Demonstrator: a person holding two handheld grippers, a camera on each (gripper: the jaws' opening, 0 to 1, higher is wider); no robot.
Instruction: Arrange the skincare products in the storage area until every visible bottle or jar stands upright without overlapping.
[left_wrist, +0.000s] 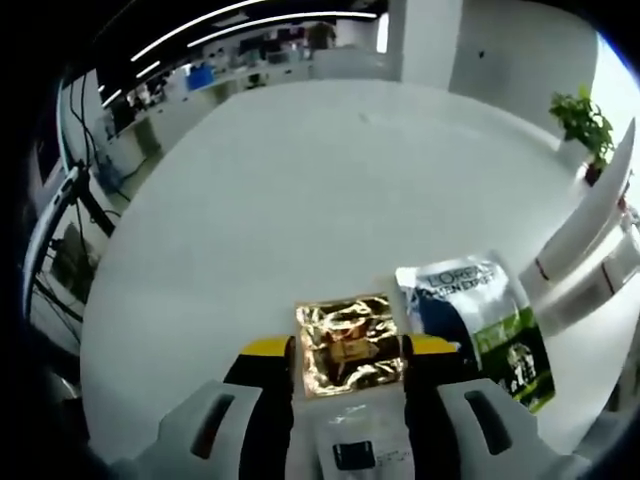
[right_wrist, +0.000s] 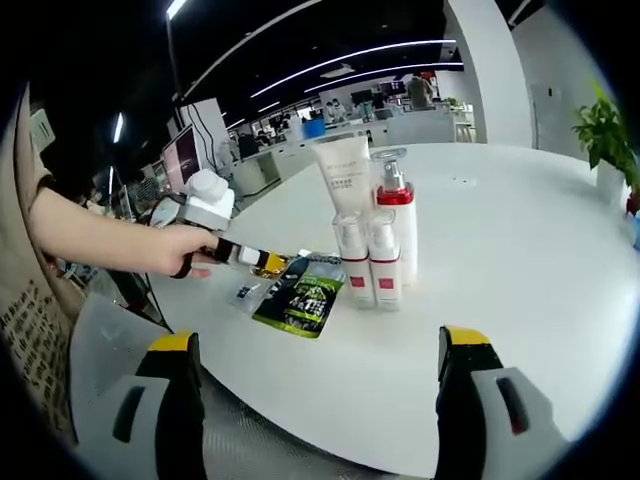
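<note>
Upright bottles (right_wrist: 372, 262) beyond green sachet (right_wrist: 301, 296)

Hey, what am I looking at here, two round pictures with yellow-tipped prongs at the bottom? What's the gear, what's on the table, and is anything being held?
A person holds a hand-operated gripper in each hand, and each has a fisheye camera looking along its two jaws.

The left gripper view shows the left gripper with its jaws closed on a gold sachet. A L'Oreal sachet lies flat beside it on the white table.

The right gripper view looks from farther off. The right gripper is open and holds nothing. On the table stand a white tube, a pump bottle and two small bottles, all upright and close together. The person's hand shows with the left gripper.
</note>
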